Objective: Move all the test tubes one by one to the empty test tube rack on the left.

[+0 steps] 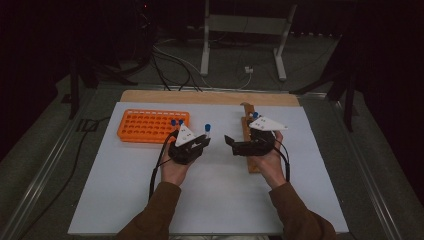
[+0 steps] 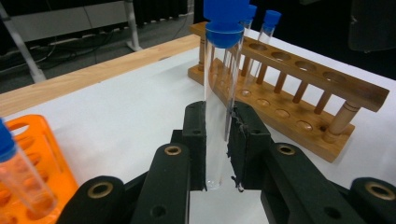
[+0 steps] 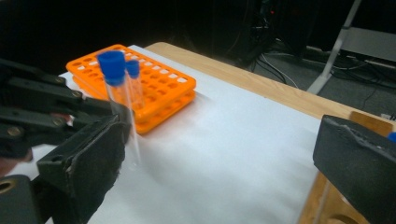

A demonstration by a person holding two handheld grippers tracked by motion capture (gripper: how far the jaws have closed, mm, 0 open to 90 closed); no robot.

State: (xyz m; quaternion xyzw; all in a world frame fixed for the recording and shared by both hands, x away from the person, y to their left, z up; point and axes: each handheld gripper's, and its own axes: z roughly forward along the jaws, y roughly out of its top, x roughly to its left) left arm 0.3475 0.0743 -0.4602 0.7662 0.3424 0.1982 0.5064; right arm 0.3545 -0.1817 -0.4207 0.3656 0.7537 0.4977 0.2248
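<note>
A: Subject: clear glass test tube with blue screw cap [image 2: 219, 102]. Upright, pinched low on its barrel by the left claw [image 2: 217, 140]; rounded bottom hangs just above the white sheet-covered surface [image 2: 135, 107].

B: Location on the high view?

A: Mid-surface, between the orange plastic tube rack [image 1: 150, 125] and the brown wooden tube rack [image 1: 248, 140]. Blue cap shows just beyond the left claw [image 1: 197, 142].

B: Handling?

A: Judged light, stiff, smooth-walled and breakable. It would likely slip if gripped loosely and crack if squeezed hard. The hold on the straight barrel looks sensible; the cap end stands free above the pads.

B: Right claw?

A: Right claw [image 3: 219, 154] spread wide, nothing between the pads. Faces the left claw across a gap, well apart from the tube. On the high view it sits over the wooden rack [image 1: 252, 142].

B: Counts.

A: Two racks: one orange, one wooden. Two claws. Tubes: one in the left claw; two blue-capped tubes standing at the far end of the wooden rack [image 2: 254, 42] in the left gripper view; at least one standing in the orange rack near its corner [image 3: 134, 88]. High view hints at two caps there; too small to settle. Remaining wooden-rack holes in view look empty.

B: Person?

A: Two hands, brown sleeves [image 1: 155, 212], entering from the near edge.
</note>
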